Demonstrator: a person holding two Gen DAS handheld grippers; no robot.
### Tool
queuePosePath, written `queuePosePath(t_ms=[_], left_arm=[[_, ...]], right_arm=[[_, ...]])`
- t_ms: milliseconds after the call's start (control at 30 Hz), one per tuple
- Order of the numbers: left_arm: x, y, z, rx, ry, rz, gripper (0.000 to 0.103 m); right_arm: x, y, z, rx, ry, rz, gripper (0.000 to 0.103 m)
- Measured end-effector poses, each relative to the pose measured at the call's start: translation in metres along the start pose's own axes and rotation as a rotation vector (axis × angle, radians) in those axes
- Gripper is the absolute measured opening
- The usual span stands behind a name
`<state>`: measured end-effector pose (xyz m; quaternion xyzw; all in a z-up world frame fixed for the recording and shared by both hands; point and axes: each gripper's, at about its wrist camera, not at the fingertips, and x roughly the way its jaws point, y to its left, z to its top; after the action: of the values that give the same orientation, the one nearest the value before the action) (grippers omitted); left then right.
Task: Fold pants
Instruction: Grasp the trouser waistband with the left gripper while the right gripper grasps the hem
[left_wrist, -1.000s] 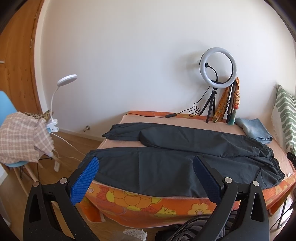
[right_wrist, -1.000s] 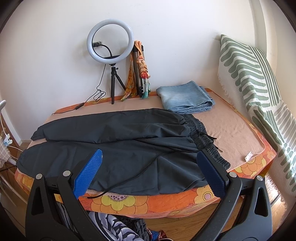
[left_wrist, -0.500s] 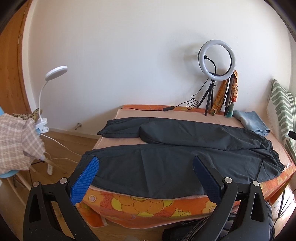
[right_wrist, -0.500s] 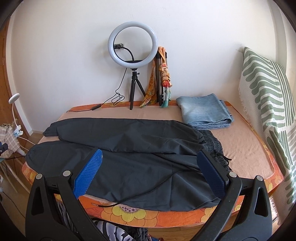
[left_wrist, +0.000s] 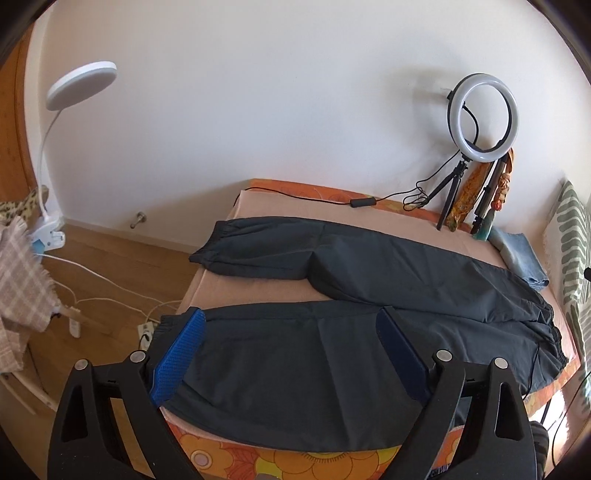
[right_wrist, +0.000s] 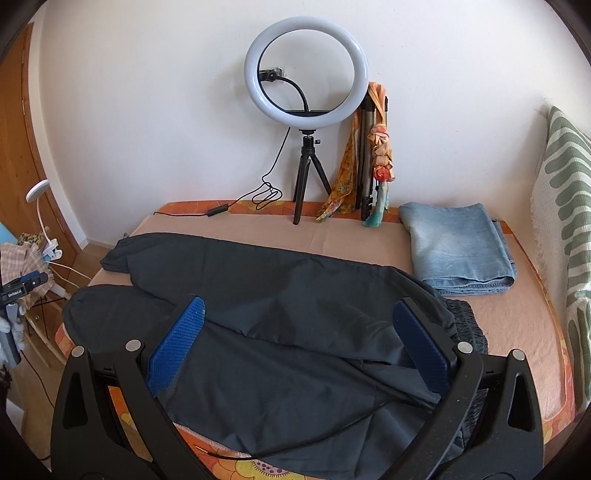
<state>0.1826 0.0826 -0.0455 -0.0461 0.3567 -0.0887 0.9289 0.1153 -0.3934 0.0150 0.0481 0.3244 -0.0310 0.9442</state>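
Dark grey pants (left_wrist: 369, 266) lie spread flat on the bed's peach sheet (left_wrist: 229, 284), cuffs to the left and elastic waistband to the right. The two legs lie apart at the cuffs. My left gripper (left_wrist: 290, 314) hovers over the near leg close to its cuff. Its jaws are wide and closing, and the blue pads press on nothing. In the right wrist view the pants (right_wrist: 295, 280) fill the middle. My right gripper (right_wrist: 298, 302) is open above the thigh part, left of the waistband (right_wrist: 465, 328), with nothing held.
A ring light on a tripod (right_wrist: 308, 74), scarves and folded jeans (right_wrist: 458, 251) sit at the bed's far side. A striped pillow (right_wrist: 565, 206) leans at the right. A thin black cord (right_wrist: 332, 432) crosses the pants' near edge. A clip lamp (left_wrist: 81, 85), checked cloth (left_wrist: 18, 280) and cables (left_wrist: 110, 302) stand left.
Both grippers have come closer to the bed and now hang over the pants. The left view has swung towards the cuffs, and its jaws stand slightly narrower.
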Motion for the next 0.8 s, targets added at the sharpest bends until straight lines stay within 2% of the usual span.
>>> queuePosePath(t_ms=[367, 600, 800], left_arm=[[0.107, 0.044, 0.060, -0.058, 0.133, 0.012, 0.089], [0.174, 0.071, 0.091, -0.107, 0.184, 0.085, 0.089], [0.229, 0.098, 0.100, -0.214, 0.252, 0.081, 0.085]], right_arm=[[0.127, 0.027, 0.052, -0.154, 0.142, 0.083, 0.103], [0.213, 0.028, 0.058, -0.193, 0.248, 0.118, 0.103], [0.278, 0.028, 0.058, -0.229, 0.305, 0.113, 0.103]])
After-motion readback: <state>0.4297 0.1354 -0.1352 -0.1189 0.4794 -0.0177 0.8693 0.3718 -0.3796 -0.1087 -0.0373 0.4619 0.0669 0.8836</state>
